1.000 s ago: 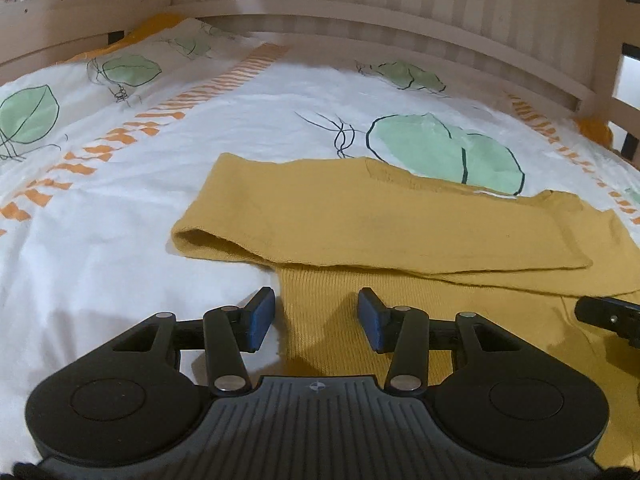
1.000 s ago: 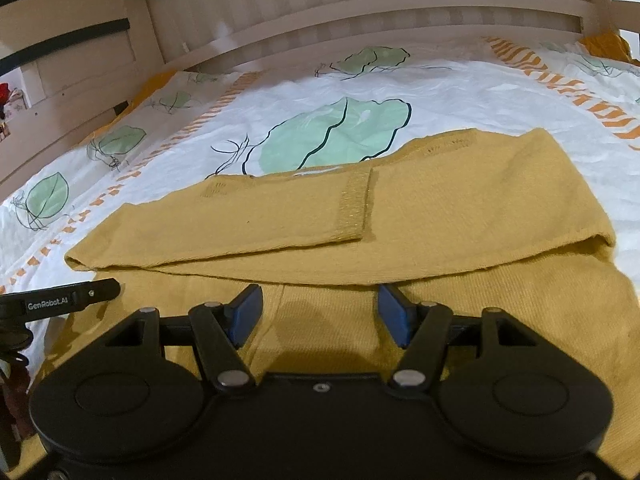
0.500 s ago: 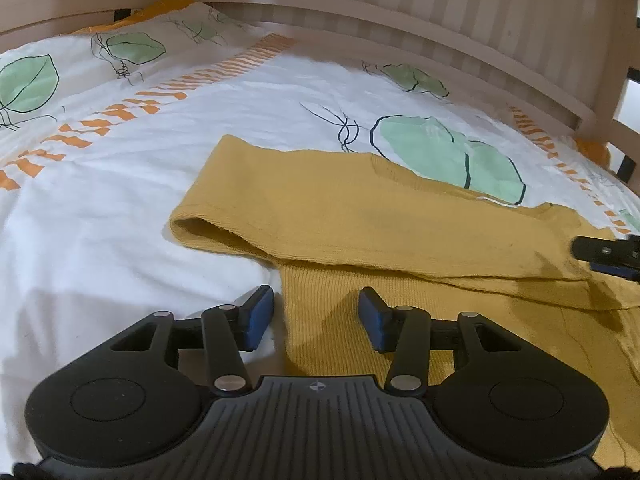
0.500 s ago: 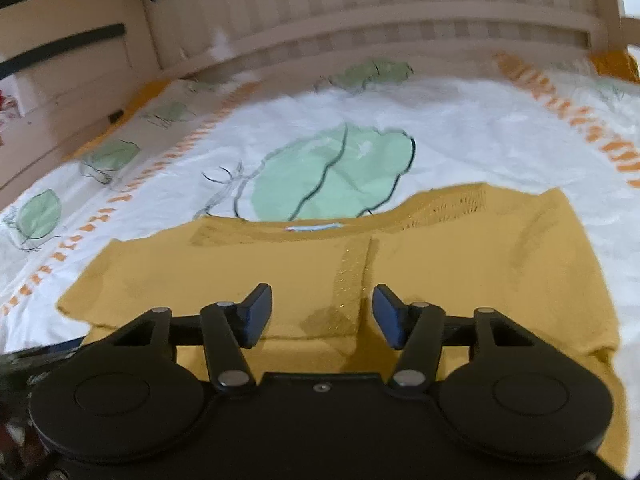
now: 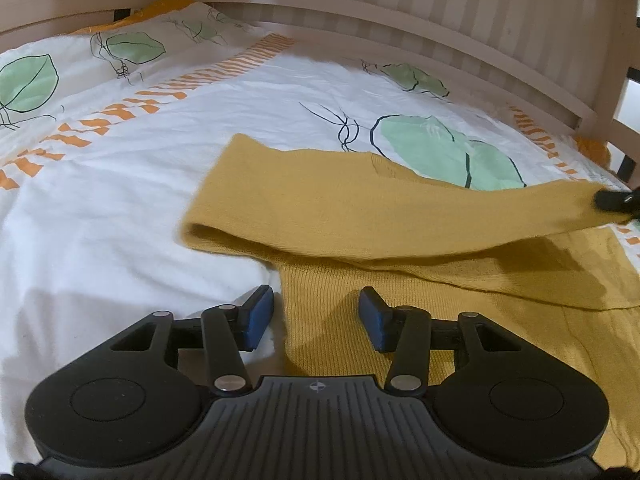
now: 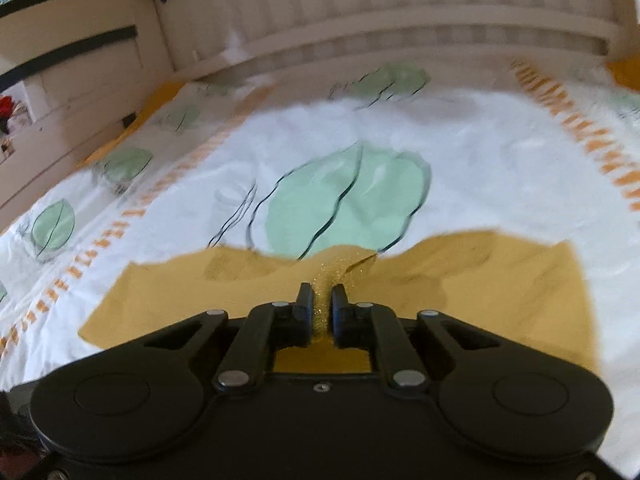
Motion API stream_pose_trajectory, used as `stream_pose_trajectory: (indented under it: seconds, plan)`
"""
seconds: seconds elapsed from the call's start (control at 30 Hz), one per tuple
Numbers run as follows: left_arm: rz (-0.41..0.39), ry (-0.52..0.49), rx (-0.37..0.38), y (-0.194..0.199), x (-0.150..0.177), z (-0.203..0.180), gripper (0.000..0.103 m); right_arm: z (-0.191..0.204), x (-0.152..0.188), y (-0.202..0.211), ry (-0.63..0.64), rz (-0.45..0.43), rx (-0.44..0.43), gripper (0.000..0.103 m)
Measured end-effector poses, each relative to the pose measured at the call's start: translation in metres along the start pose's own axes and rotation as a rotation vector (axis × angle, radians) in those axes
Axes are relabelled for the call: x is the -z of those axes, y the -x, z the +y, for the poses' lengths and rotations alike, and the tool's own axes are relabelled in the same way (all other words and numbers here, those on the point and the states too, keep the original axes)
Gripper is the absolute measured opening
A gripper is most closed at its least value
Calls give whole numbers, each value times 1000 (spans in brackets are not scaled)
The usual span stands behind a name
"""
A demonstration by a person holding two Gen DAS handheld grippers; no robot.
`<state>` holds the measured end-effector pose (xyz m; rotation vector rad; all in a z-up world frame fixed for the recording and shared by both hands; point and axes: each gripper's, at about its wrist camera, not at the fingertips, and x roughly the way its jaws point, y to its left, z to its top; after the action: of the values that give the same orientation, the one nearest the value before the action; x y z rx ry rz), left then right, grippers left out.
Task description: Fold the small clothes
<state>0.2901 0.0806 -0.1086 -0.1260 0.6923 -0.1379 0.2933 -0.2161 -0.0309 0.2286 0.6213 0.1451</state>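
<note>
Sweater [image 5: 360,216]: mustard knit cloth, matt, fine ribbing visible between the left gripper [image 5: 316,316] fingers; the cuff pinched between the right gripper [image 6: 321,304] fingers looks coarser, slightly glittery. Both grippers matt black plastic, small bright metal pivot pins; left one has blue rubbery-looking pads [image 5: 256,316]. Sheet [image 5: 120,208] beyond the fingers: smooth white printed cloth. Bed rail [image 5: 400,12] past that: pale painted wood, satin
</note>
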Motion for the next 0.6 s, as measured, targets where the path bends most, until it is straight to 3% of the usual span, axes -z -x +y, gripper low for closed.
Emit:
stream_pose_trajectory:
  seconds: [0.13, 0.33, 0.6]
  plan:
    - [-2, 4, 3, 0, 0, 1, 46, -26, -11, 10, 36, 11, 102, 15]
    - [1, 4, 2, -1, 0, 1, 47, -50, 7, -3, 54, 82, 191, 15]
    - [57, -32, 10, -1, -12, 0, 47, -63, 19, 2, 66, 65, 286, 15]
